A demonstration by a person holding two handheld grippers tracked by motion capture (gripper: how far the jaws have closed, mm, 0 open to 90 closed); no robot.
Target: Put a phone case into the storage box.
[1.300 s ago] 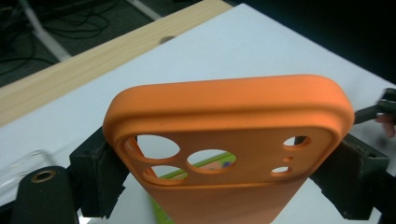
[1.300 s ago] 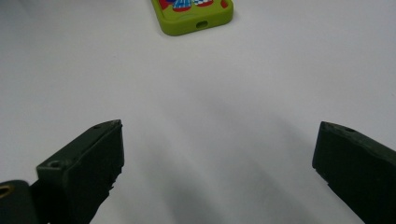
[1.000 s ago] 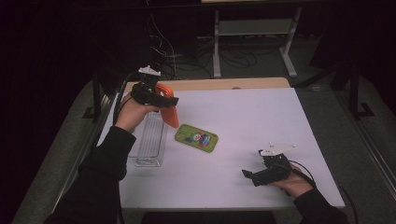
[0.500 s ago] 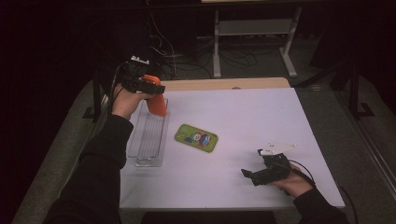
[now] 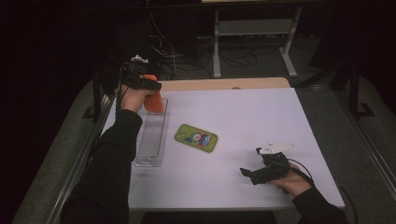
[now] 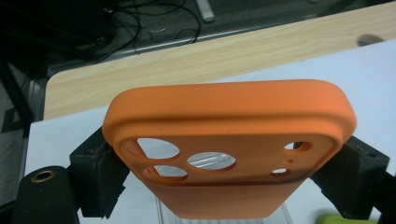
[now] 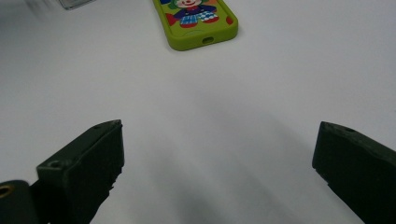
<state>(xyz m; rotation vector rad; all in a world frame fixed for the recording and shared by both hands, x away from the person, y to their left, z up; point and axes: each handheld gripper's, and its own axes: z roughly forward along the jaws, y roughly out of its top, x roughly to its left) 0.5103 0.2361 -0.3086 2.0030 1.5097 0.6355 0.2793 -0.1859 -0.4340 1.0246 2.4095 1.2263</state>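
Orange case [image 6: 227, 154]: my left gripper [image 5: 142, 84] is clamped across its two long edges, holding it above the far end of the clear tray [image 5: 150, 140]. It looks light, soft and rubbery, likely to flex, so gripping the rims near the camera holes seems safest. My right gripper [image 5: 254, 173] rests, jaws apart, near the green case [image 5: 196, 138].

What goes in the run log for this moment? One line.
left gripper: shut on orange phone case, above clear tray | right gripper: open, empty | green phone case: on table
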